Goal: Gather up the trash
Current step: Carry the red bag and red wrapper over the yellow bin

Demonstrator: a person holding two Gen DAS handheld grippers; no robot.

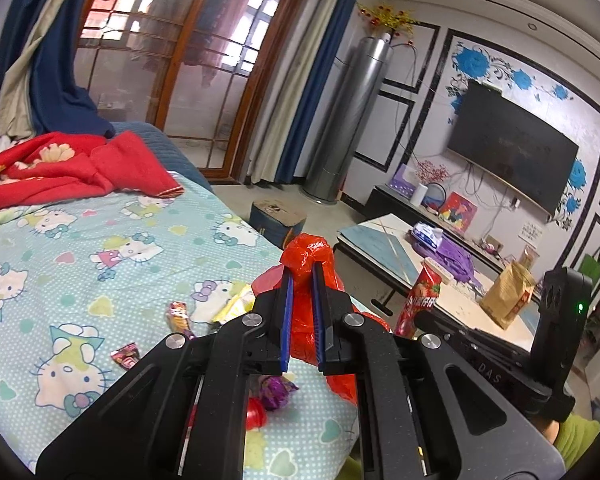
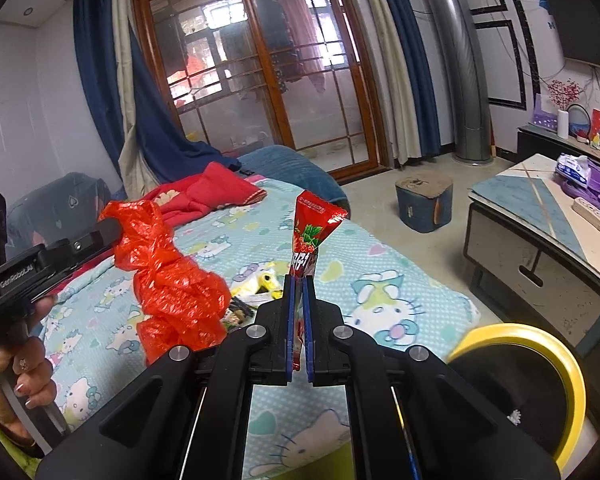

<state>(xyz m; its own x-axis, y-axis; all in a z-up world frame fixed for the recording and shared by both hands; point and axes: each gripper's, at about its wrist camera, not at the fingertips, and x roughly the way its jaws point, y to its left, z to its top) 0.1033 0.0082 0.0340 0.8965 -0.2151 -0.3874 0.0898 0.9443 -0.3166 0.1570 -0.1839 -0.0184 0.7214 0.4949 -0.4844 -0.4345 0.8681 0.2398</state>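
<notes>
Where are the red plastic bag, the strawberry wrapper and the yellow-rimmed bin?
red plastic bag (image 2: 172, 280): right wrist view, crumpled middle.
strawberry wrapper (image 2: 310, 236): right wrist view, printed upper part.
yellow-rimmed bin (image 2: 556, 354): right wrist view, yellow rim.

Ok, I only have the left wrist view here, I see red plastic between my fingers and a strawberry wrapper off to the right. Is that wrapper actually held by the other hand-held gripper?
Observer: Yes, the right hand-held gripper is shut on the strawberry wrapper, which sticks up past its tips.
Operator: Anything beside it I can't see?
Observer: A yellow-rimmed bin sits low at the right, by the bed edge.
Operator: And my red bag, how does it hang?
Observer: The red plastic bag droops crumpled from the left hand-held gripper, above the wrappers on the bed.
</notes>
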